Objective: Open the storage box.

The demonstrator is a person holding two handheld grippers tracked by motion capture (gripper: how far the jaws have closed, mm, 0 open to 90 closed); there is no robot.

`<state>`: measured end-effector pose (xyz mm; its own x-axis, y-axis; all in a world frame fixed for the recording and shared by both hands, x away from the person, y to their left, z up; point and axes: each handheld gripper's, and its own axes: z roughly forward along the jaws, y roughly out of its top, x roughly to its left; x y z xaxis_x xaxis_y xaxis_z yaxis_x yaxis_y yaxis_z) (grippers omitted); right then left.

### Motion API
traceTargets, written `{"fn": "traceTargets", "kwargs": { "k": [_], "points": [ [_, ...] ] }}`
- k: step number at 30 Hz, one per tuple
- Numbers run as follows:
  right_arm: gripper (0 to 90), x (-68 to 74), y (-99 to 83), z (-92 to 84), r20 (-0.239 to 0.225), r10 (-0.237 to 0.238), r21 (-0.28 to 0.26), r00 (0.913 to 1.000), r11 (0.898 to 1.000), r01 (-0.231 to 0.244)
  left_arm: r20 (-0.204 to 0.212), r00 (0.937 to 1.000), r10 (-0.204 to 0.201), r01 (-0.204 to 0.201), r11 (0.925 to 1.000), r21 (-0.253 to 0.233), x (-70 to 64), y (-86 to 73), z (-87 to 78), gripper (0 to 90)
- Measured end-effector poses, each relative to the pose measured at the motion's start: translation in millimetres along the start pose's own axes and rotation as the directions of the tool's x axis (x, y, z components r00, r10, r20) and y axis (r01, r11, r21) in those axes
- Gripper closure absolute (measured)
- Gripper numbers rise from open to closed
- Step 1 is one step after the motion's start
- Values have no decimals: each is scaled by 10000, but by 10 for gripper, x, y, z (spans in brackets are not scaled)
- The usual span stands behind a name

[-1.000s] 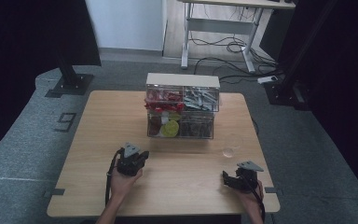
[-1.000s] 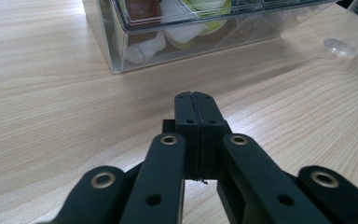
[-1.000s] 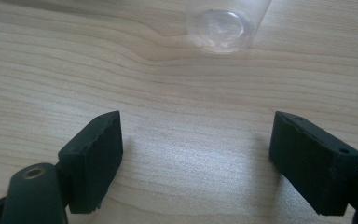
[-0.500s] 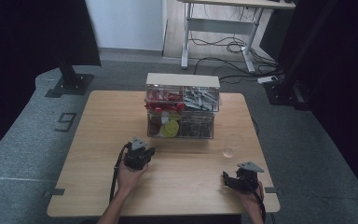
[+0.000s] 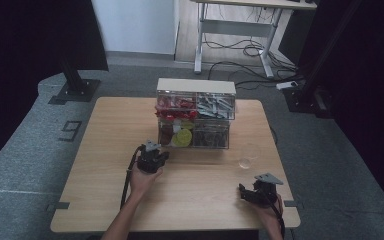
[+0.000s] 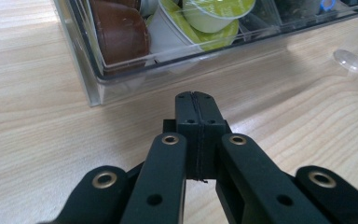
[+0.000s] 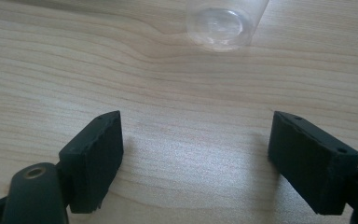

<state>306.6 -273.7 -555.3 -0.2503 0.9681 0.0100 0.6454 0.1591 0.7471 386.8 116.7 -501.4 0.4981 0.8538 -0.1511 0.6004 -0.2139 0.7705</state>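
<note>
Black jaws of the left gripper [image 6: 199,116] press together, empty, just before the clear drawer organizer [image 5: 195,112] holding coffee capsules [image 6: 121,35]. The right gripper [image 7: 200,154] gapes wide near a clear plastic cup [image 7: 226,21].

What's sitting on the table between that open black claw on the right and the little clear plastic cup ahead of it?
Nothing: in the right gripper view, only bare light wooden tabletop stretches from the open right gripper to the small clear plastic cup.
</note>
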Motion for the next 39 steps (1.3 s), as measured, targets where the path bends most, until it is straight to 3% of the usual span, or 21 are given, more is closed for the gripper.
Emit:
{"fn": "traceTargets", "kwargs": {
  "k": [6,11,17,29,35,39],
  "points": [
    [184,-2,0,0,-20,4,0,10000,10000,-4,97,9996,-264,264,9996,37,55,48,94,900],
    [184,-2,0,0,-19,9,2,10000,10000,-9,13,9996,-289,289,9996,-13,67,84,112,900],
    [184,-2,1,0,-13,11,3,10000,10000,-11,73,9996,-284,282,9993,255,66,131,139,900],
    [183,-3,1,1,-16,10,2,10000,10000,-10,77,9999,-89,87,9998,186,28,131,73,900],
    [183,-3,1,1,-10,2,1,10000,10000,-2,-66,10000,-25,23,9994,-334,14,212,-44,900],
    [183,-2,1,1,-8,3,1,10000,10000,-3,-30,10000,81,-82,9994,-349,-7,252,-97,900]
  ]
}}
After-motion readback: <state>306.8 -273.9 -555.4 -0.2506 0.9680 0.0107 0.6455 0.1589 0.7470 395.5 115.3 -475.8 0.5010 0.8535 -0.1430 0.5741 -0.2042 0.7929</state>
